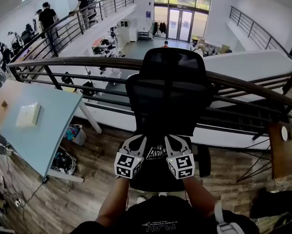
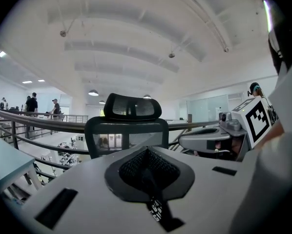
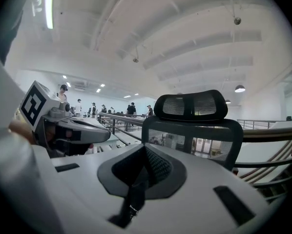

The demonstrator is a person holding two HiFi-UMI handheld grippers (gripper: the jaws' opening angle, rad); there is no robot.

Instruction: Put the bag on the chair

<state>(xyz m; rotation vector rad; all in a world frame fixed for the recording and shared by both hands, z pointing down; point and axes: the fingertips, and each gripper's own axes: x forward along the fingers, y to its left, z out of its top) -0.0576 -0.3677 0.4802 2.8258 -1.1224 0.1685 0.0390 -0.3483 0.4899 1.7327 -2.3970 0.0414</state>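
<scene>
The left gripper (image 2: pixel 147 168) and right gripper (image 3: pixel 145 164) are each clamped on a black webbing strap (image 2: pixel 156 209) of the black fabric bag (image 1: pixel 157 153) held between them. Carrying is judged in hand; the bag must next be lowered at twelve o'clock onto the black mesh office chair (image 1: pixel 170 89).

A mezzanine office: railing (image 1: pixel 87 61), desk (image 1: pixel 46 130), mesh office chair (image 1: pixel 170 89), workstations (image 1: pixel 106 45) on the floor below.

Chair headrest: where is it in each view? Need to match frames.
Head view: headrest upper centre, above the backrest.
Left gripper view: headrest just left of centre, beyond the jaws.
Right gripper view: headrest right of centre.
Shared landmark: railing behind it, in all three.
</scene>
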